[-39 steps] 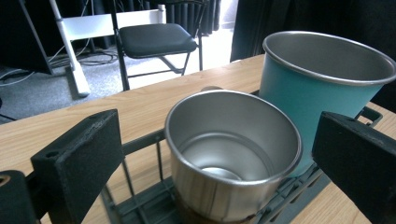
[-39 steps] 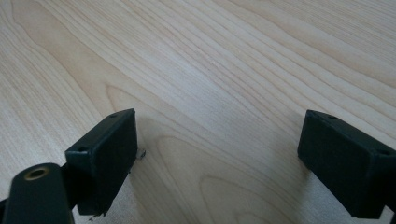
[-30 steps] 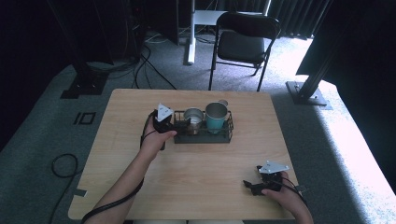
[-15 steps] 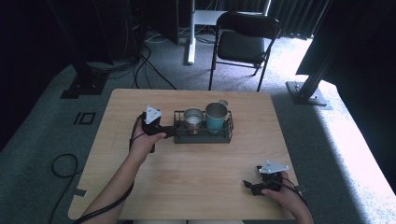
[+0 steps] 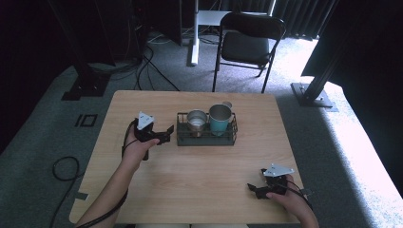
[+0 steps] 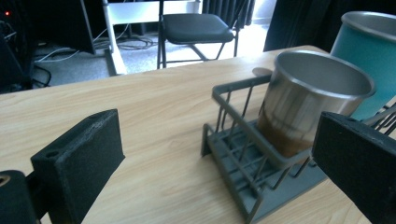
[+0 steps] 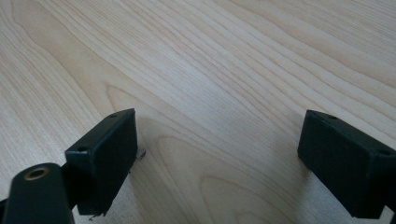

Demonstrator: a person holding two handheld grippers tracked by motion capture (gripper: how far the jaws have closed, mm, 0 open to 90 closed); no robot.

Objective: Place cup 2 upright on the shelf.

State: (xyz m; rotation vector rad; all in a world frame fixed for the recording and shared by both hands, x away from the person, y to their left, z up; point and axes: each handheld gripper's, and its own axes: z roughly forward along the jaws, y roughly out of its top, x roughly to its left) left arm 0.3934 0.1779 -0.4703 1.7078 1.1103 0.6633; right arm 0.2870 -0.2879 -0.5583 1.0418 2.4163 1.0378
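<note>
Left gripper point(image 5: 164, 134) withdrawn, wire rack point(image 5: 206, 136), steel cup point(image 5: 196, 122)

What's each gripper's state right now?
Left gripper: open, empty, beside the wire rack.
Right gripper: open, empty, low over the table.

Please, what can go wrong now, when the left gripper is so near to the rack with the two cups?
1. The left gripper is open beside the wire rack; one jaw seems already near its end, so moving forward could push the rack across the table.
2. The steel cup stands very near the teal cup; a jaw may not fit between them and could tip one.
3. The right gripper rests near the table's front edge; it might slip off.
</note>
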